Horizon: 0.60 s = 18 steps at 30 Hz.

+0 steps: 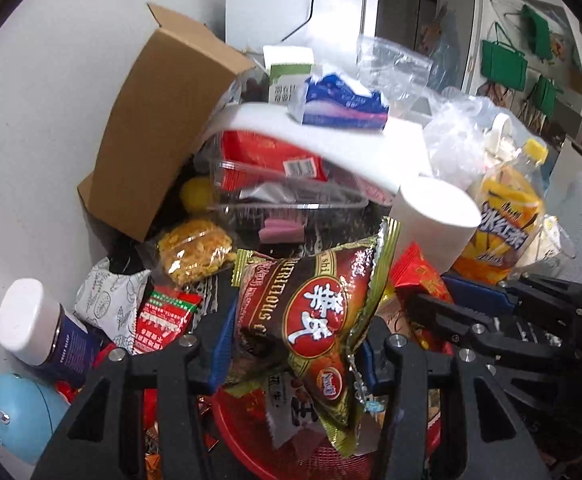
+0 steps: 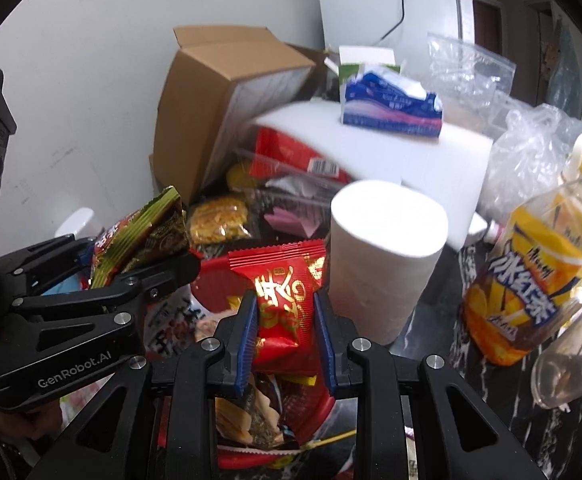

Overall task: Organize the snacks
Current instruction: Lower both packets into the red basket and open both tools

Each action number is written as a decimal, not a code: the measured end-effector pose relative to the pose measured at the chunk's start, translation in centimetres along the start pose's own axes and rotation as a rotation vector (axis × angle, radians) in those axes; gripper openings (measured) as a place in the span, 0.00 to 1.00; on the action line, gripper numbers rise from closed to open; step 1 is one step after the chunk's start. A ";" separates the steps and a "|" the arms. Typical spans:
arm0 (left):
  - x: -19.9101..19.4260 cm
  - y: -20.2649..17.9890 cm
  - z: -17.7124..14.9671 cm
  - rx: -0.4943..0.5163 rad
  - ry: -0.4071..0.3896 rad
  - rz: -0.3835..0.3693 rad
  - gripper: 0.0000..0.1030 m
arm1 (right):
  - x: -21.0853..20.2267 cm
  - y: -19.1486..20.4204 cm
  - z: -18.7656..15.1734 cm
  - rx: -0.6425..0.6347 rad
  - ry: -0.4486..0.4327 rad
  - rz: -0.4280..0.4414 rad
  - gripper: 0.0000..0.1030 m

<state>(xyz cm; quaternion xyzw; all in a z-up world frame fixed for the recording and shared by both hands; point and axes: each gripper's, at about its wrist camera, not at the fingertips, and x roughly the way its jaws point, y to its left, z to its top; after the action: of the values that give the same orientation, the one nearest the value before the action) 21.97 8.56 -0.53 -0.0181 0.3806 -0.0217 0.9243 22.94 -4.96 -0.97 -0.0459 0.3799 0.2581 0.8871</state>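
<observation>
My left gripper [image 1: 295,340] is shut on a brown and gold snack packet [image 1: 315,312] and holds it above a red mesh basket [image 1: 247,432] that has several packets in it. The same packet shows at the left of the right wrist view [image 2: 143,240], with the left gripper [image 2: 91,280] under it. My right gripper [image 2: 287,332] is shut on a red snack packet with gold characters [image 2: 287,288] over the same basket [image 2: 315,412]. The right gripper also shows at the right of the left wrist view [image 1: 451,300], beside the red packet [image 1: 419,276].
A toilet paper roll [image 2: 383,248] stands right behind the basket. An iced tea bottle [image 2: 531,280] leans at the right. A cardboard box [image 1: 163,136], a white foam slab [image 1: 331,140] with a tissue pack [image 1: 343,104], a clear tray, plastic bags and loose snacks crowd the back. A white-capped jar [image 1: 39,324] is at the left.
</observation>
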 end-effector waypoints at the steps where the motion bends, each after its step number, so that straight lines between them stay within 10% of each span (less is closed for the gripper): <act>1: 0.3 0.0 -0.1 0.000 0.008 0.001 0.47 | 0.3 -0.1 -0.1 0.000 0.006 -0.004 0.26; 18: 3.6 0.4 -1.2 0.017 0.092 0.069 0.47 | 3.1 0.2 -1.4 -0.035 0.081 -0.047 0.27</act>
<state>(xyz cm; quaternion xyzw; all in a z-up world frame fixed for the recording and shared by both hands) 23.68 8.70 -3.93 0.0038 0.4228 0.0063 0.9062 23.73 -3.88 -4.16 -0.0805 0.4096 0.2418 0.8760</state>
